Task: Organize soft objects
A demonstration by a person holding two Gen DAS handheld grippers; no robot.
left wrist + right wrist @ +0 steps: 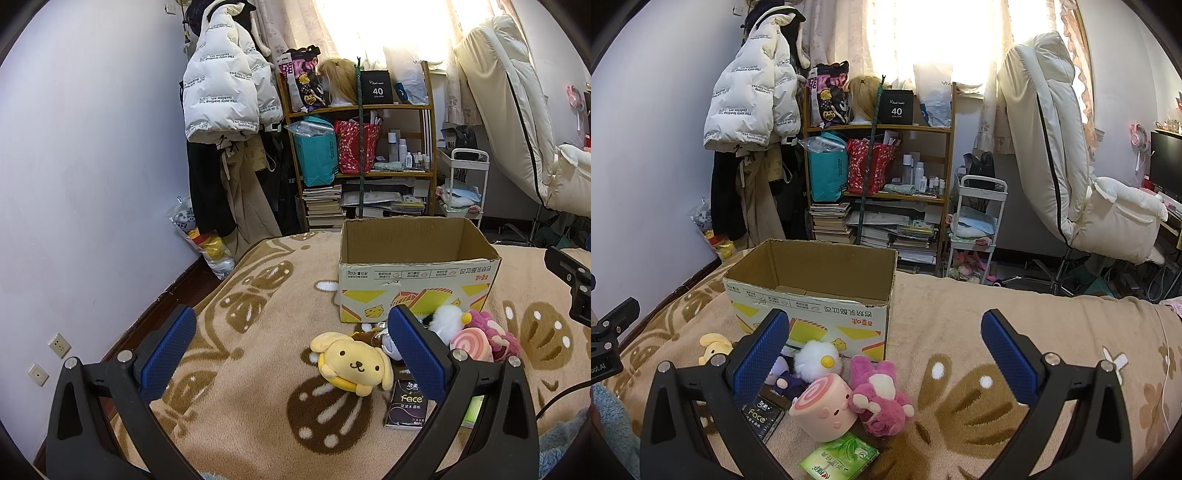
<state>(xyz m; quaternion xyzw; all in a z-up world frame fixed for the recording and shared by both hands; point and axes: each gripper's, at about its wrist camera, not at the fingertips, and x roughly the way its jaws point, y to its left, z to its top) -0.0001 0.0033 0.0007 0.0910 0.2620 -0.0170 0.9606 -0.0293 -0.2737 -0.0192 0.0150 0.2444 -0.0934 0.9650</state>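
None of the soft toys (849,384) had reached the empty cardboard box (812,295), we judged; they lay near its front on the bed (960,332), both our left tool (291,354) and right tool (884,356) spread apart, holding nothing.

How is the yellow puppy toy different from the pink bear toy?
The yellow puppy is pale yellow with floppy ears; the pink bear is fuzzy deep pink with a cream belly patch. The puppy lies apart, left of the toy pile; the bear lies right beside the pink swirl roll. Both are soft plush toys resting on the blanket, outside the cardboard box.
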